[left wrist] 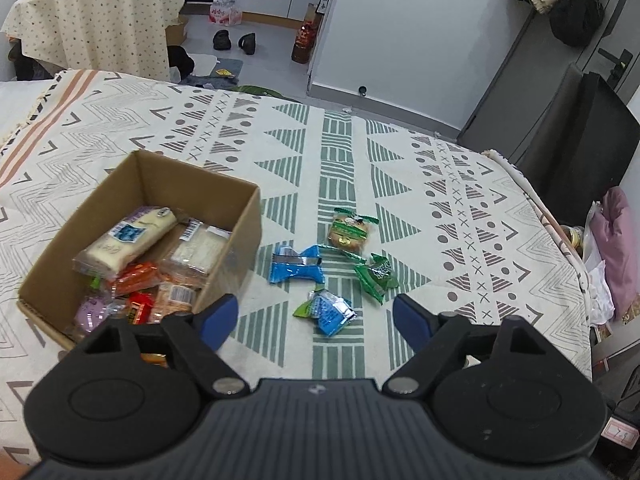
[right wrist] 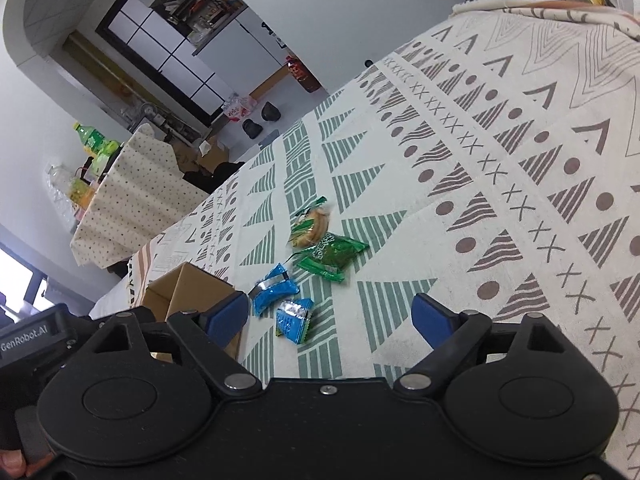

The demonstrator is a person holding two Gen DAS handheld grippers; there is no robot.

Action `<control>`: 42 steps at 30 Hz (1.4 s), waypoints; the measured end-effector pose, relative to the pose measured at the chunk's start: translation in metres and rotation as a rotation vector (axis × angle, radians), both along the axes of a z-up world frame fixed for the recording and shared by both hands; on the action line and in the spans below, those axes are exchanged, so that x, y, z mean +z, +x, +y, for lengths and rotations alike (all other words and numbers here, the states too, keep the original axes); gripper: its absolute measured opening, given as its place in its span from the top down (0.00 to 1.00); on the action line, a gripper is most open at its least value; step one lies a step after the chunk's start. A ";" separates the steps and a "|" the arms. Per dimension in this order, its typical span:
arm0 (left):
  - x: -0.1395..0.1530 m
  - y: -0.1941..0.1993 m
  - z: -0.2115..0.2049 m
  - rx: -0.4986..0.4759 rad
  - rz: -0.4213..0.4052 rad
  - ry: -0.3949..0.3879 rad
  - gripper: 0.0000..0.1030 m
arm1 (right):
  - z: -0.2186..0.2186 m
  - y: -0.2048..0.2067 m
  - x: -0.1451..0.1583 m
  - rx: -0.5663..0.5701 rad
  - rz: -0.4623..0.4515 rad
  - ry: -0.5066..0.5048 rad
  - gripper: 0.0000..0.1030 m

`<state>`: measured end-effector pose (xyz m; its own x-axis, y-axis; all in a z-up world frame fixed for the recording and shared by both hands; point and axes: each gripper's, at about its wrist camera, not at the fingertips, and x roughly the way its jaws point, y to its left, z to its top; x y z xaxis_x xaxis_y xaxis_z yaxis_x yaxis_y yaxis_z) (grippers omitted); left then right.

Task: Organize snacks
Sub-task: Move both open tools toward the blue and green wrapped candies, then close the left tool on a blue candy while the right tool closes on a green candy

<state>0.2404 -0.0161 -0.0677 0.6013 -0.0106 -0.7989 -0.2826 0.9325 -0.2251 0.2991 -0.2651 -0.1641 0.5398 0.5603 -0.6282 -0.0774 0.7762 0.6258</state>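
Note:
A cardboard box (left wrist: 240, 236) on the patterned tablecloth holds several wrapped snacks, among them a long white bar (left wrist: 128, 240). Loose on the cloth to its right lie a blue packet (left wrist: 296, 269), a smaller blue-green packet (left wrist: 330, 311), a green packet (left wrist: 378, 274) and a cookie in a green wrapper (left wrist: 350, 230). My left gripper (left wrist: 314, 318) hangs open just above the small blue-green packet, with nothing between its fingers. My right gripper (right wrist: 330, 316) is open too, close to the blue packets (right wrist: 274, 290) and the box corner (right wrist: 188, 284).
The tablecloth (left wrist: 460, 208) runs to edges at the far side and right. A second draped table (left wrist: 100, 20) stands beyond. Shoes (left wrist: 222, 40) and a bottle (left wrist: 304, 40) sit on the floor. A black chair (left wrist: 580, 128) and pink fabric (left wrist: 616, 248) are at the right.

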 end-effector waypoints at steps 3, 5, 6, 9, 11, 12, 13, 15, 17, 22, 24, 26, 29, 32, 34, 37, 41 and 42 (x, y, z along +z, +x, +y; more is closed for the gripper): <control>-0.005 0.007 -0.005 -0.007 0.007 0.001 0.28 | -0.003 0.006 -0.004 -0.010 0.012 0.022 0.18; -0.008 0.012 -0.009 -0.013 0.014 0.000 0.34 | -0.004 0.010 -0.007 -0.013 0.022 0.036 0.20; -0.010 0.014 -0.010 -0.013 0.017 -0.002 0.35 | -0.004 0.011 -0.009 -0.015 0.029 0.044 0.21; -0.016 0.022 -0.013 -0.016 0.023 -0.005 0.38 | -0.005 0.017 -0.015 -0.024 0.044 0.057 0.25; -0.021 0.029 -0.016 -0.019 0.030 -0.008 0.40 | -0.005 0.020 -0.019 -0.028 0.057 0.067 0.28; -0.023 0.031 -0.017 -0.020 0.033 -0.010 0.41 | -0.004 0.022 -0.021 -0.029 0.062 0.071 0.30; -0.025 0.034 -0.018 -0.022 0.036 -0.009 0.41 | -0.004 0.024 -0.023 -0.029 0.067 0.074 0.31; -0.031 0.040 -0.021 -0.027 0.041 -0.004 0.42 | -0.002 0.028 -0.026 -0.026 0.074 0.081 0.32; -0.036 0.045 -0.023 -0.029 0.049 -0.002 0.45 | 0.000 0.034 -0.030 -0.021 0.082 0.085 0.34; -0.050 0.058 -0.024 -0.018 0.074 0.005 0.47 | 0.005 0.047 -0.041 -0.020 0.106 0.096 0.39; -0.056 0.064 -0.023 -0.008 0.081 0.009 0.47 | 0.007 0.052 -0.046 -0.019 0.115 0.104 0.40; -0.062 0.071 -0.021 0.011 0.088 0.011 0.48 | 0.010 0.056 -0.050 -0.016 0.121 0.116 0.40; -0.069 0.081 -0.019 0.029 0.087 0.026 0.48 | 0.015 0.066 -0.056 -0.011 0.126 0.125 0.40; -0.077 0.089 -0.017 0.052 0.095 0.033 0.48 | 0.022 0.078 -0.062 -0.007 0.126 0.140 0.41; -0.082 0.094 -0.016 0.065 0.101 0.038 0.48 | 0.026 0.083 -0.067 0.002 0.131 0.149 0.42; -0.089 0.100 -0.014 0.082 0.108 0.047 0.48 | 0.032 0.088 -0.072 0.014 0.139 0.157 0.42; -0.099 0.106 -0.011 0.111 0.114 0.067 0.48 | 0.038 0.095 -0.080 0.019 0.154 0.160 0.43; -0.101 0.108 -0.010 0.118 0.116 0.069 0.48 | 0.039 0.097 -0.082 0.018 0.159 0.163 0.43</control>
<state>0.3484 -0.0261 -0.1690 0.4987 0.1120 -0.8595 -0.4118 0.9032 -0.1213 0.3964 -0.2258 -0.2466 0.4299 0.6705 -0.6047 0.0191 0.6628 0.7485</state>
